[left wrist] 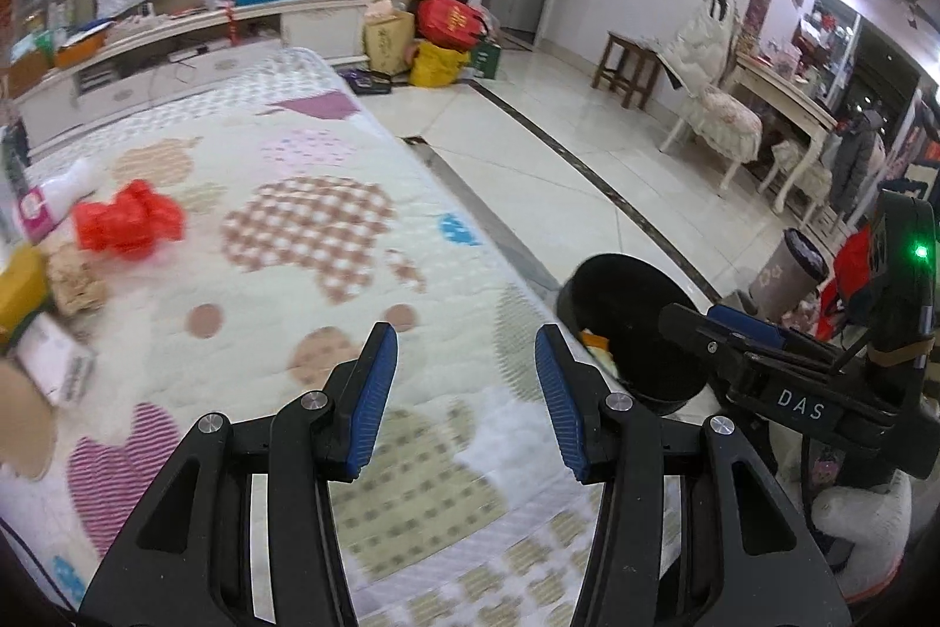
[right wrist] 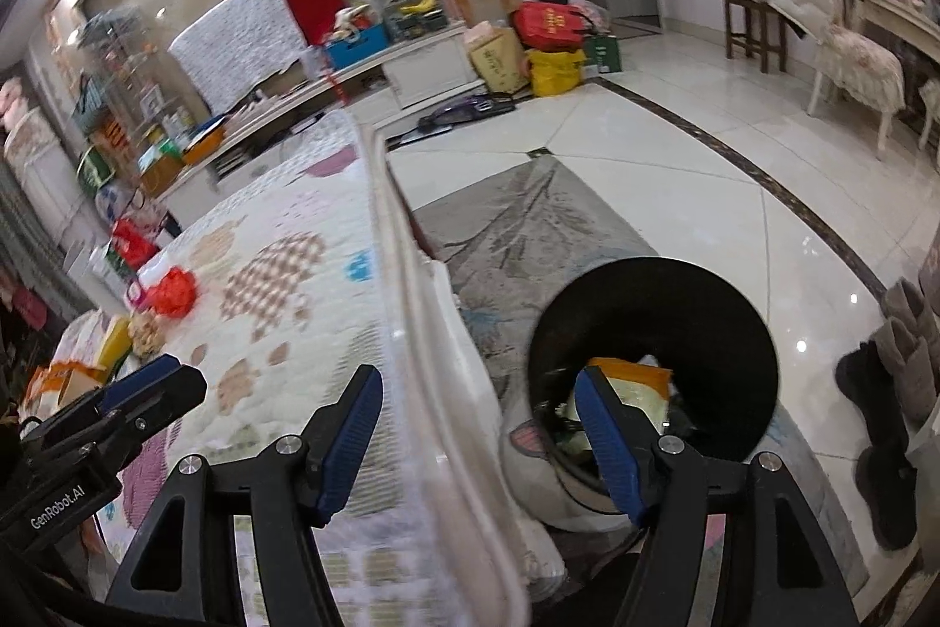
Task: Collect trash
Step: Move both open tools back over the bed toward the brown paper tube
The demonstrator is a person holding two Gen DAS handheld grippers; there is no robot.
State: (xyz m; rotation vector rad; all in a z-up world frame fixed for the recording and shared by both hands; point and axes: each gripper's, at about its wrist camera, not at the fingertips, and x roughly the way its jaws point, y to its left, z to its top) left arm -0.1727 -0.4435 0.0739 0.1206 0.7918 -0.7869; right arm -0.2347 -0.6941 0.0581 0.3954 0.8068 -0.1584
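Observation:
A crumpled red plastic bag (left wrist: 129, 218) lies on the quilted bed at the left, with a white bottle (left wrist: 59, 195), a brown snack piece (left wrist: 73, 277), a yellow pack (left wrist: 20, 289) and a small white box (left wrist: 56, 365) near it. The red bag also shows in the right wrist view (right wrist: 171, 293). A black trash bin (left wrist: 637, 327) stands on the floor beside the bed, with yellow and white wrappers inside (right wrist: 637, 383). My left gripper (left wrist: 467, 362) is open and empty above the bed. My right gripper (right wrist: 477, 403) is open and empty over the bed's edge, beside the bin (right wrist: 652, 345).
The bed's quilt (left wrist: 305, 227) fills the left half. A grey rug (right wrist: 529, 227) and glossy tiles lie to the right. Dark boots (right wrist: 881, 409) stand past the bin. Bags (left wrist: 449, 39), a stool (left wrist: 628, 66) and chairs (left wrist: 714, 110) stand farther off.

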